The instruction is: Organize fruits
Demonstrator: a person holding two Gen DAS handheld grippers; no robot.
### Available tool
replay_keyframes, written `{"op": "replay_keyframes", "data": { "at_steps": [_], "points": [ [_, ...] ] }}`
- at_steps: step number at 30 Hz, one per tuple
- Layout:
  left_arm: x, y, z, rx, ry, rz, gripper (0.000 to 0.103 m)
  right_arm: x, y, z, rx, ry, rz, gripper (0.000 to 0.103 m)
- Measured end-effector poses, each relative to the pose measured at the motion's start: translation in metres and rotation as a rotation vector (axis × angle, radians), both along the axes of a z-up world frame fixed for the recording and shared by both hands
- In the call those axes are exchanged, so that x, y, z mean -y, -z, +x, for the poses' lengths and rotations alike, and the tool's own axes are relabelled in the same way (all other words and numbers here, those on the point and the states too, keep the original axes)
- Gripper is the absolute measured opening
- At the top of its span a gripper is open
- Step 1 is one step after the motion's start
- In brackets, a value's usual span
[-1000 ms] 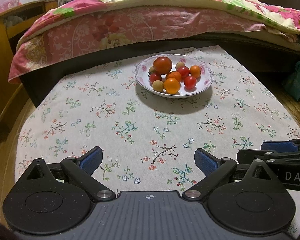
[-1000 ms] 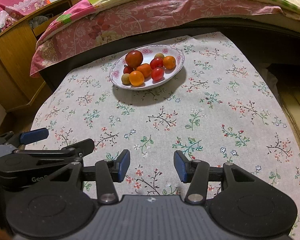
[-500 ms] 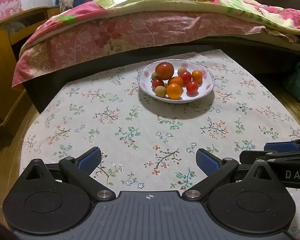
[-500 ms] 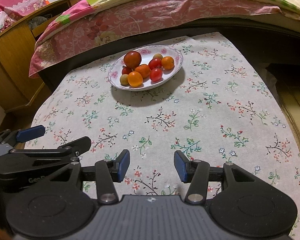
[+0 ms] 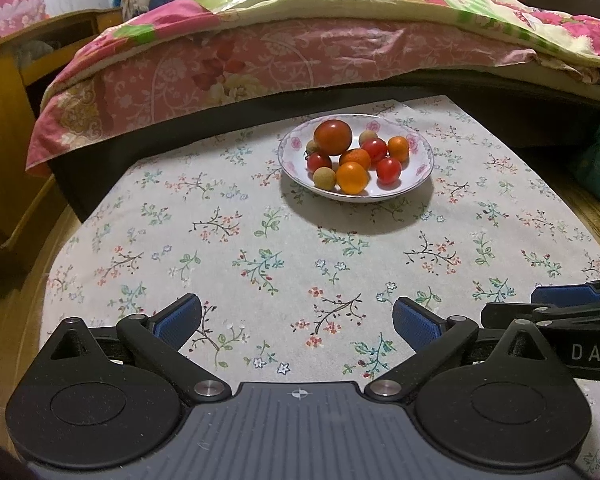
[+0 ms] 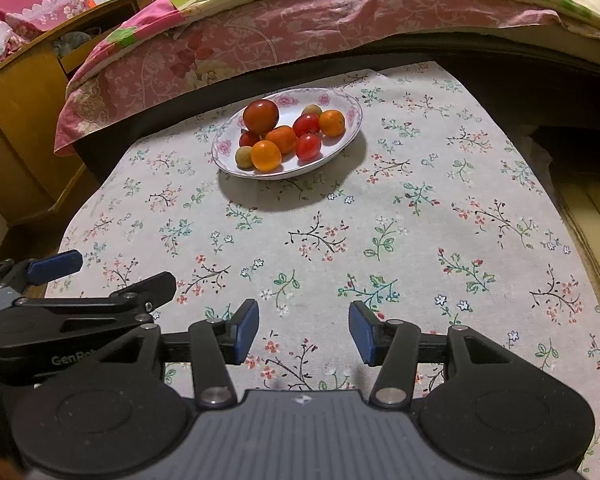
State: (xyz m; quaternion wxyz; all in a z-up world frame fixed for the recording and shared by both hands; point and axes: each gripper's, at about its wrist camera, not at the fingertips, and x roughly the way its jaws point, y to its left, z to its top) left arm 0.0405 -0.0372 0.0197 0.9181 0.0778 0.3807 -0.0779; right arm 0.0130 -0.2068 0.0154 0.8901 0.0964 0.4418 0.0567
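Observation:
A white floral plate (image 5: 420, 172) stands at the far side of the table and shows in the right wrist view too (image 6: 228, 148). It holds several fruits: a large red tomato (image 5: 333, 137), small red tomatoes (image 5: 389, 169), orange fruits (image 5: 352, 177) and pale round ones (image 5: 324, 178). My left gripper (image 5: 298, 318) is open and empty, low over the near cloth. My right gripper (image 6: 304, 330) is open and empty, beside it on the right. Both are well short of the plate.
The table wears a floral cloth (image 5: 260, 248). A bed with a pink quilt (image 5: 260, 52) runs just behind the table. A wooden cabinet (image 6: 16, 108) stands at the left. A green bag (image 5: 598, 160) sits on the floor at the right.
The left wrist view has tilted up a little, so the plate sits lower in the frame. The right gripper has barely moved. Both stay open.

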Motion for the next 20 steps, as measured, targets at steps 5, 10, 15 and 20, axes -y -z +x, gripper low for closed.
{"op": "replay_keyframes", "data": {
  "at_steps": [5,10,15,20],
  "points": [
    [-0.0004,0.0003,0.0001,-0.002,0.0,-0.001,0.103,-0.0006,0.001,0.0011,-0.003,-0.001,0.0,0.05],
    [-0.0005,0.0013,0.0004,-0.005,0.0,-0.002,0.103,-0.0011,0.0027,0.0014,-0.006,-0.002,-0.001,0.05],
    [-0.0005,0.0016,0.0005,-0.005,0.0,-0.002,0.103,-0.0012,0.003,0.0015,-0.007,-0.003,-0.002,0.05],
    [-0.0005,0.0017,0.0004,0.0,-0.001,-0.004,0.103,-0.0013,0.0029,0.0015,-0.007,-0.002,-0.002,0.05]
  ]
}}
